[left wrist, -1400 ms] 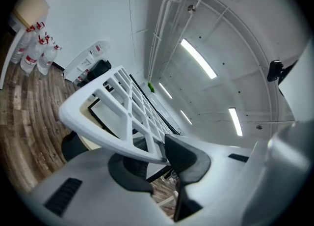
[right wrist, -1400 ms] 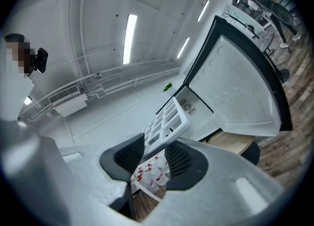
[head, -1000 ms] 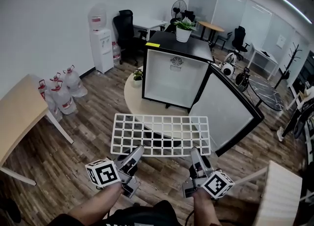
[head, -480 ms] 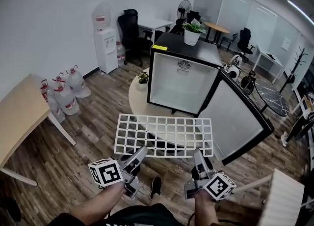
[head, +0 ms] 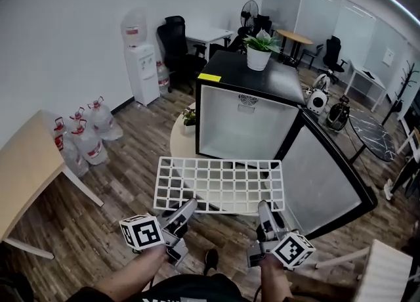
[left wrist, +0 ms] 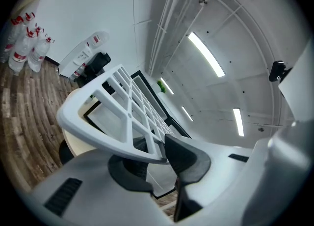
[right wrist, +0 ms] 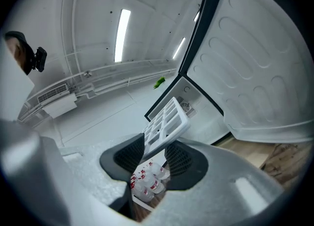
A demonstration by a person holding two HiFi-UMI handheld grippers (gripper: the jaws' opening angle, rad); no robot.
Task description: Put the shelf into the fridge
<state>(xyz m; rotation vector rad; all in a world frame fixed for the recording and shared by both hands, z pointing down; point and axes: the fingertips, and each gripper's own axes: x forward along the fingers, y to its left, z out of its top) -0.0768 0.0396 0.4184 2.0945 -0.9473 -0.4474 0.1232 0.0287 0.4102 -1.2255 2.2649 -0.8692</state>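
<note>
A white grid shelf [head: 220, 185] hangs flat in the air in front of the small black fridge [head: 246, 113]. My left gripper [head: 186, 206] is shut on the shelf's near left edge [left wrist: 122, 117]. My right gripper [head: 262, 210] is shut on the near right edge [right wrist: 164, 124]. The fridge stands on a low round table [head: 178, 142], its white inside [head: 243, 129] in view. Its door [head: 325, 179] is swung open to the right. A potted plant [head: 258, 48] sits on top of the fridge.
A wooden table [head: 26, 169] stands at the left with several water bottles [head: 88, 133] beside it. A water dispenser [head: 141, 58], office chairs and desks line the back. A pale table corner [head: 387, 274] is at the lower right.
The view has moved closer to the fridge, which now sits larger in frame. The shelf stays held in both grippers, its far edge nearer the fridge opening.
</note>
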